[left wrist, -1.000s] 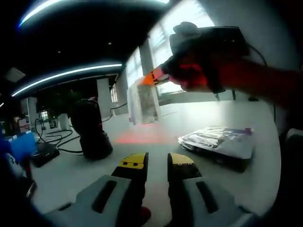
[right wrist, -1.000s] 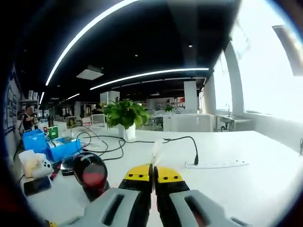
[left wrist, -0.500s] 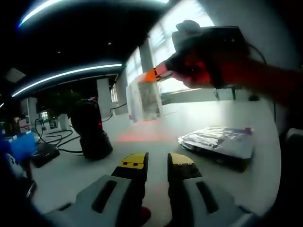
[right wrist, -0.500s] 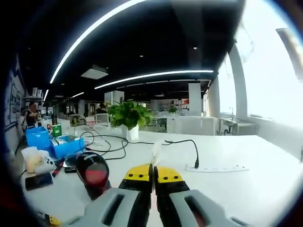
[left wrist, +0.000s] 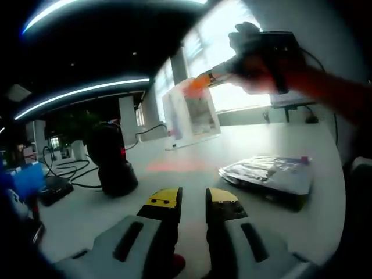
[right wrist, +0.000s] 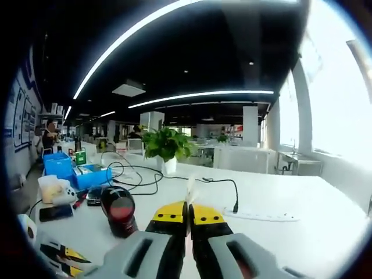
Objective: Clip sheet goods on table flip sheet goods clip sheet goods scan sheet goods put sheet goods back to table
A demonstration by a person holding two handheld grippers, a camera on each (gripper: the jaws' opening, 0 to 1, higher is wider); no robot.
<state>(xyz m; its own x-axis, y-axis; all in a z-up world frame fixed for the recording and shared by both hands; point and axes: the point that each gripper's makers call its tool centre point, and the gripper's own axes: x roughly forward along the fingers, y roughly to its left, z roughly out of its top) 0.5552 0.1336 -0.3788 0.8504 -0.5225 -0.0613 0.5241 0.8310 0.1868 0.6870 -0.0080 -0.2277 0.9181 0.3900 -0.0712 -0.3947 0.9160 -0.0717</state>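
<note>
Right gripper [right wrist: 187, 210], clamped on the sheet goods [left wrist: 193, 112], now raised and tilted away from the scanner [left wrist: 110, 158], suggesting scanning finished

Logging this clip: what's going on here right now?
A person works two handheld grippers at a white table. The right gripper is shut on a flat packet, holding it up in front of the black scanner, whose red light falls on the table. The left gripper is open and empty. Another packet lies on the table.

Scanner [left wrist: 111, 157] at table [left wrist: 192, 174] left, packet pile [left wrist: 268, 173] right, held sheet [left wrist: 192, 113] above between them.
</note>
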